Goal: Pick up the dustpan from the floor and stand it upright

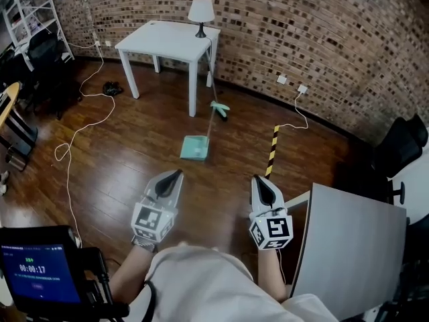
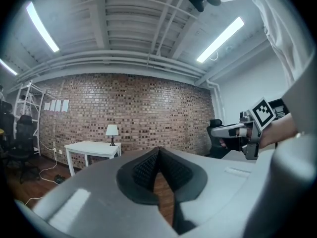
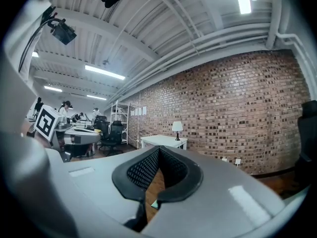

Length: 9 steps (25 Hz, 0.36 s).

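The teal dustpan [image 1: 194, 147] lies flat on the wooden floor ahead of me. Its long thin handle [image 1: 210, 123] runs back toward the white table, past a teal brush head [image 1: 220, 109]. My left gripper [image 1: 175, 174] and my right gripper [image 1: 257, 179] are held side by side well short of the pan, both pointing level toward it. In the left gripper view the left gripper [image 2: 158, 151] has its tips together and nothing between them. In the right gripper view the right gripper [image 3: 158, 148] is shut and empty too, and a sliver of teal [image 3: 154, 205] shows through the gap below its tips.
A white table [image 1: 167, 42] with a lamp [image 1: 201, 12] stands by the brick wall behind the dustpan. A white cable [image 1: 80, 133] trails across the floor at left. A yellow-black strip [image 1: 273, 149] marks the floor at right. A grey panel [image 1: 348, 247] stands close on my right.
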Available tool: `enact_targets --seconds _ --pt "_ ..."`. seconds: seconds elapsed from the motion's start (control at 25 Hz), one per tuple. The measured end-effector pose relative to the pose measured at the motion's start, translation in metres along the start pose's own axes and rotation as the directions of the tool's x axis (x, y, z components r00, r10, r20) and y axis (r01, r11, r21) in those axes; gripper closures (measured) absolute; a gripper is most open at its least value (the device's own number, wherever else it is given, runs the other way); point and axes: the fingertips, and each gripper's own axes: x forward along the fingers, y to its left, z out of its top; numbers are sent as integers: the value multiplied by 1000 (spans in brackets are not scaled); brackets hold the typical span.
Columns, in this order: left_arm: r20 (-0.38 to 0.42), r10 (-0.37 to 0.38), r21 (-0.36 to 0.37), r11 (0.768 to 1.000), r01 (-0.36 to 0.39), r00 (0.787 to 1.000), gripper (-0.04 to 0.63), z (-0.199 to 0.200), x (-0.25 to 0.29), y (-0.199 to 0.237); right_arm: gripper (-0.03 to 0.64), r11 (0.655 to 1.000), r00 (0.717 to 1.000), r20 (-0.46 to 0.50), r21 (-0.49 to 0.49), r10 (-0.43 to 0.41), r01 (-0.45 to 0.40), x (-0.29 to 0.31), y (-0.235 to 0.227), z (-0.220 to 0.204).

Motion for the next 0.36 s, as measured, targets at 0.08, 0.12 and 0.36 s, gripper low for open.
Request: enact_targets --seconds 0.08,0.12,0.36 --pt "4 0 3 1000 0 1000 595 -4 -2 -1 606 1000 1000 2 -3 -4 4 -4 1 -4" --pt "3 2 1 1000 -2 1000 595 -4 -1 0 606 1000 1000 0 -3 -6 6 -3 0 -3" --pt "-14 1 -20 1000 -2 1000 595 5 12 11 606 1000 1000 -18 9 -18 18 11 -6 7"
